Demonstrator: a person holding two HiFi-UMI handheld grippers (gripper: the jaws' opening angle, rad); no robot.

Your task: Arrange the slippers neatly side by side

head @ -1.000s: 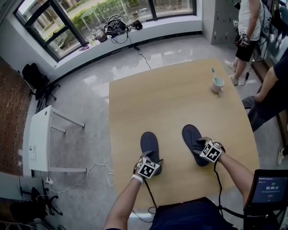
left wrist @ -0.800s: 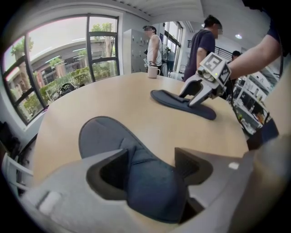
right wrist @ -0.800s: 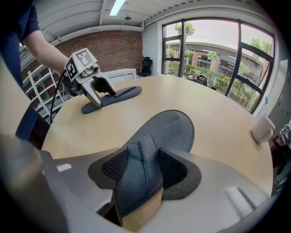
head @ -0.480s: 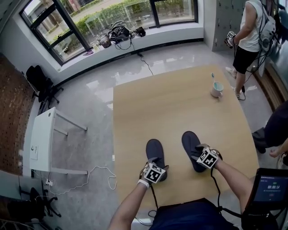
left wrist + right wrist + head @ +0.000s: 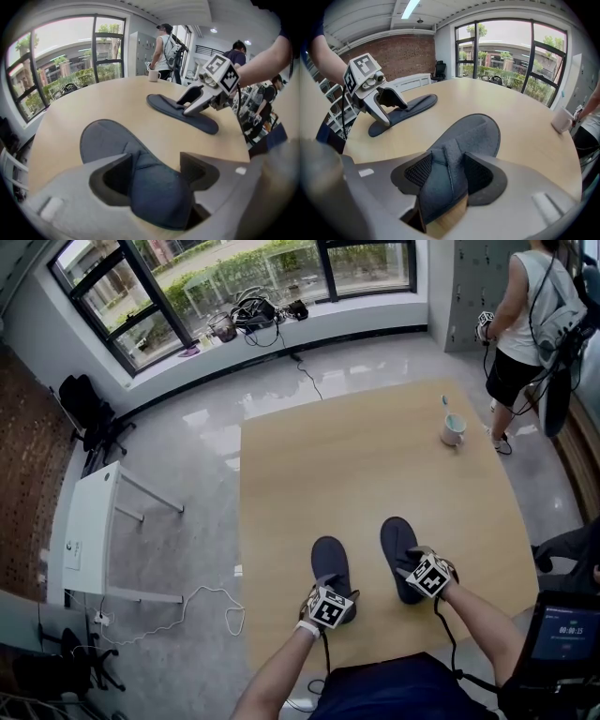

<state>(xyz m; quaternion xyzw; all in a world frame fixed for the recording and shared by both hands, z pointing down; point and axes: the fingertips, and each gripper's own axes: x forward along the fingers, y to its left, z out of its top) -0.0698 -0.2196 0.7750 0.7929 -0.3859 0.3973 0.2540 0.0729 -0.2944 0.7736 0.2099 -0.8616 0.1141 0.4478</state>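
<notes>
Two dark blue slippers lie on the wooden table [image 5: 375, 456] near its front edge. The left slipper [image 5: 330, 562] [image 5: 110, 140] points away from me, and my left gripper [image 5: 327, 601] [image 5: 157, 166] is shut across its near end, a jaw on each side of the upper. The right slipper [image 5: 398, 542] [image 5: 476, 133] lies about a slipper's width to the right, its far end tilted slightly left. My right gripper [image 5: 427, 570] [image 5: 447, 171] is shut on its pinched-up upper. Each gripper view also shows the other slipper [image 5: 180, 110] [image 5: 405, 108].
A white mug [image 5: 454, 428] with a toothbrush in it stands at the table's far right. A person [image 5: 525, 315] stands beyond that corner. A screen [image 5: 561, 632] is at my right. A white side table [image 5: 84, 531] and a cable [image 5: 211, 601] are on the floor to the left.
The gap between the two slippers has narrowed: the left slipper moved right and nearer with my left gripper, the right one shifted slightly left. The person at the back right stepped further away.
</notes>
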